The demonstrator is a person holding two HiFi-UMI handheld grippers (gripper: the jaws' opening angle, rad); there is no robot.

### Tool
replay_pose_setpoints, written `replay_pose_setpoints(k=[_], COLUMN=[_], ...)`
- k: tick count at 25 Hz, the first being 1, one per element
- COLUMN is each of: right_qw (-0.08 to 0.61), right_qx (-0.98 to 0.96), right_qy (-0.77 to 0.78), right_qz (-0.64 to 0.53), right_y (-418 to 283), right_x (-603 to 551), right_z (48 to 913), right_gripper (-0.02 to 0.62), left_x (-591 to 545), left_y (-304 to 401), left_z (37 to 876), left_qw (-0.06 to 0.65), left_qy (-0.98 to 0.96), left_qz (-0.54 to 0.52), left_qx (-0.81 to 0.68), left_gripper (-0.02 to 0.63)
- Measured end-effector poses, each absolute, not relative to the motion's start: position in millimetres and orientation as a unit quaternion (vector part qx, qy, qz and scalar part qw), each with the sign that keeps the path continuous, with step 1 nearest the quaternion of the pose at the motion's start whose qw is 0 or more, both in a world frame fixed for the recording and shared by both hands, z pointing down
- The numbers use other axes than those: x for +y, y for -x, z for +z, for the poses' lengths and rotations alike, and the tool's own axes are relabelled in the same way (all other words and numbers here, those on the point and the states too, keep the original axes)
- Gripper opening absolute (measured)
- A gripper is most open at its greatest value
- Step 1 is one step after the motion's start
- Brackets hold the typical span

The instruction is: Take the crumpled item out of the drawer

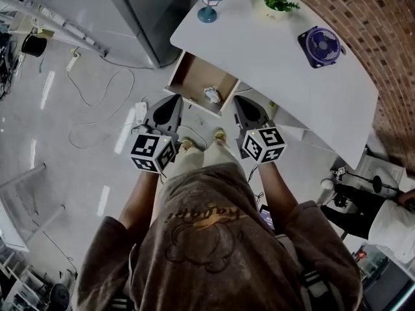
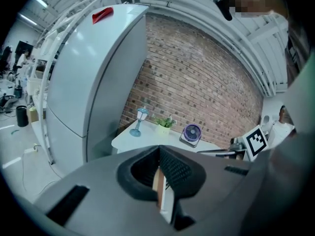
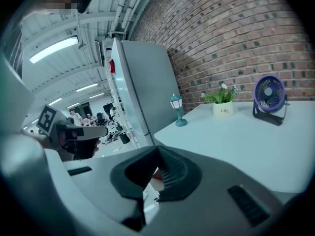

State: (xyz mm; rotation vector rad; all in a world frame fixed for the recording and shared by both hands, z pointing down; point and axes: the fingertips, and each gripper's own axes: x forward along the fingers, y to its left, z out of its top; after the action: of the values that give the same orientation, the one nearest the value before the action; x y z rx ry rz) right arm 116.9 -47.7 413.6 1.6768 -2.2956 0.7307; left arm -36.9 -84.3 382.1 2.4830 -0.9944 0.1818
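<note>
A pale floor (image 1: 65, 128) is seen spreading out to the left of the drawer (image 1: 194, 76), and a cable (image 1: 97, 102) is laid across it in loops. A brick wall (image 1: 363, 18) is seen behind the drawer and to its right. A tall grey refrigerator (image 1: 149, 11) is set behind the drawer, to its left. The drawer is hung under the near edge of a white tabletop (image 1: 272, 50) and is pulled out toward the person (image 1: 214, 238), with its wooden bottom exposed.

The left hand-held gripper (image 1: 172, 101) is held just in front of the drawer's front panel, toward its left end. Its jaws are shown pressed together at the tips in the left gripper view (image 2: 158, 151), and nothing is gripped between them. The right hand-held gripper (image 1: 241, 102) is held just beside the drawer's right front corner. Its jaws are likewise seen fully closed in the right gripper view (image 3: 156, 154), and nothing is held by them.

A purple fan (image 1: 320, 46) is placed on the tabletop well to the right of the drawer. A potted plant (image 1: 273, 2) is placed behind the drawer and to its right. A small blue lamp (image 1: 211, 2) is stood on the tabletop straight behind the drawer. The crumpled item (image 1: 212, 94), small and whitish, is left lying inside the drawer, near its right front corner, and is touched by neither hand-held gripper.
</note>
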Motion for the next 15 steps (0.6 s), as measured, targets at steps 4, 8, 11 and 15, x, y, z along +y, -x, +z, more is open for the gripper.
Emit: replay_pose_setpoints(k=[4,8,11,15], right_qw=[0.104,0.112,0.121,0.133], right_qx=[-0.773,-0.770,-0.771,-0.774], right_qy=[-0.571,-0.570,-0.566,-0.559], right_qz=[0.256,0.265,0.267,0.267], right_y=[-120,-121,-122,-122], right_x=[-58,-68,-77,-87], right_z=[430,451,468,493], right_gripper=[-0.003,-0.003,-0.003,-0.003], left_x=[-94,-105,-115,-124], left_y=[32,30,29,26], left_z=[398,419,435,458], left_qw=[0.232,0.246,0.248,0.250], left_qy=[-0.903,-0.899,-0.898,-0.897], left_qz=[0.076,0.082,0.083,0.087], left_qx=[-0.353,-0.354,-0.355,-0.354], left_gripper=[0.008,0.008,0.008,0.008])
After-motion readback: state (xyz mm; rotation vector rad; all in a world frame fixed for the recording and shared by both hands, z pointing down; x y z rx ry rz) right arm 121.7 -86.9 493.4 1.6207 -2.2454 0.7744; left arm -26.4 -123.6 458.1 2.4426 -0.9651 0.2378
